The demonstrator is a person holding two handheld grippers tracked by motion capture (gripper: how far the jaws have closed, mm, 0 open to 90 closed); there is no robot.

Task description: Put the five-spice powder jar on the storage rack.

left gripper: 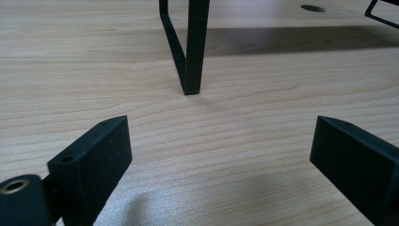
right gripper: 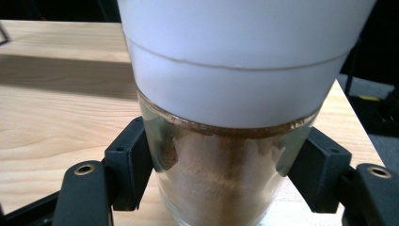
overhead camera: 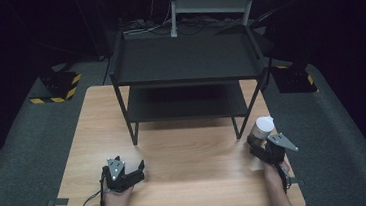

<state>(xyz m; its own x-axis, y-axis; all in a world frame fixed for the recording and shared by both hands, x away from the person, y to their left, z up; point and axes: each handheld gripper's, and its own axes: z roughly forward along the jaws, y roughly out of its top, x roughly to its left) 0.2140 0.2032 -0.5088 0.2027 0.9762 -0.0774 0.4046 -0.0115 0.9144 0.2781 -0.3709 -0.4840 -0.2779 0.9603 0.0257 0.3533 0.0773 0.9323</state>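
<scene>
High view: a wooden table [overhead camera: 176, 159] stands on a grey floor, with a black two-level metal shelf [overhead camera: 186, 62] standing on its far half. A person's forearms come in from the near edge, each hand holding a black tool. The left tool [overhead camera: 135, 168] rests low on the table at the near left, well apart from everything else. The right tool [overhead camera: 252, 142] sits at the near right, close to the table's right edge and just beside the shelf's front right leg, and it grips a jar [overhead camera: 261, 128] with a white lid. Right gripper view: the two black jaws press against opposite sides of the jar's clear glass lower part, which holds brown powder [right gripper: 221, 174]; the white lid [right gripper: 240, 56] rises wide above them. Left gripper view: the left tool's jaws stand wide apart with nothing between them, only bare wood, and a thin black shelf leg [left gripper: 193, 52] stands ahead.
</scene>
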